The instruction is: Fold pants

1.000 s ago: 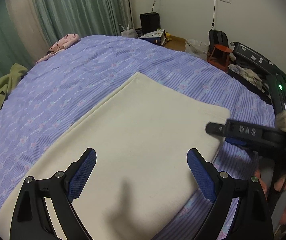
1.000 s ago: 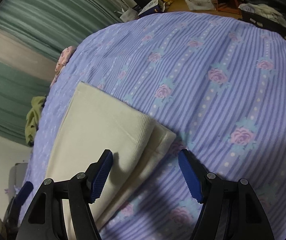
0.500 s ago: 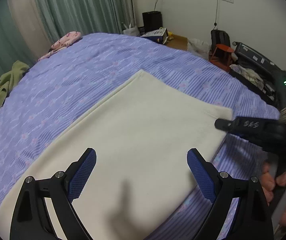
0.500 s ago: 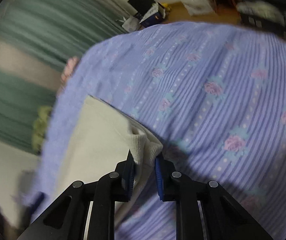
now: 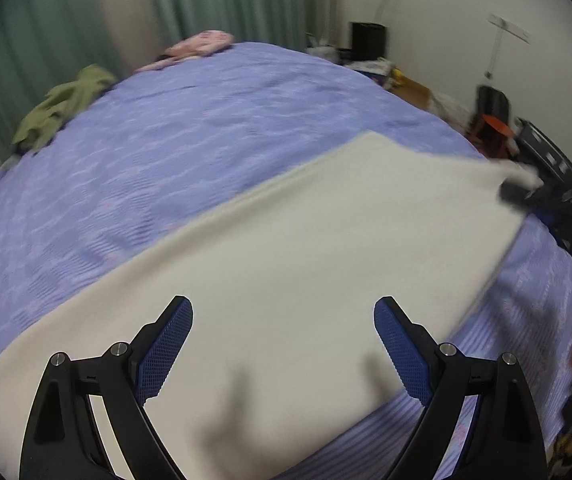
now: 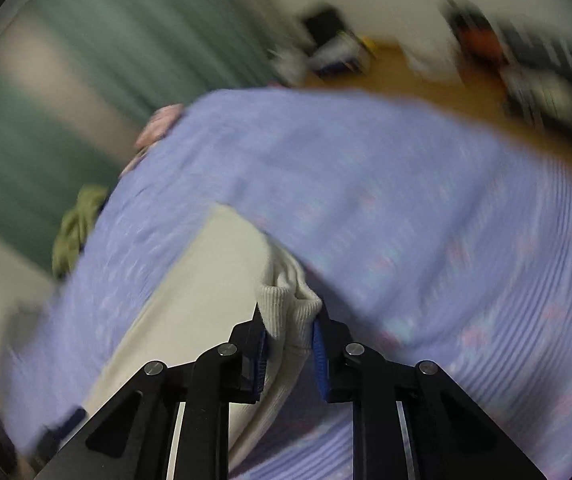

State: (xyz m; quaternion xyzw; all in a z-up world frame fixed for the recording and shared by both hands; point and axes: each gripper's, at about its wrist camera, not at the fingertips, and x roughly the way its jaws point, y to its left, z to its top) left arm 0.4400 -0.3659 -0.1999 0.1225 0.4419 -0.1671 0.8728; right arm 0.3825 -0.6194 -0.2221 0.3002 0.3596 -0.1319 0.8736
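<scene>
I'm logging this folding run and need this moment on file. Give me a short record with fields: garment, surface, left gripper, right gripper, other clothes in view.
garment: cream pants, lying flat on the bed except one raised corner
surface: purple floral bedspread
left gripper: open, hovering above the pants, nothing between its jaws
right gripper: shut on the ribbed corner of the pants, which is lifted off the bedspread
other clothes: green garment and pink garment at the far edge of the bed
image quality: right wrist view is motion-blurred
</scene>
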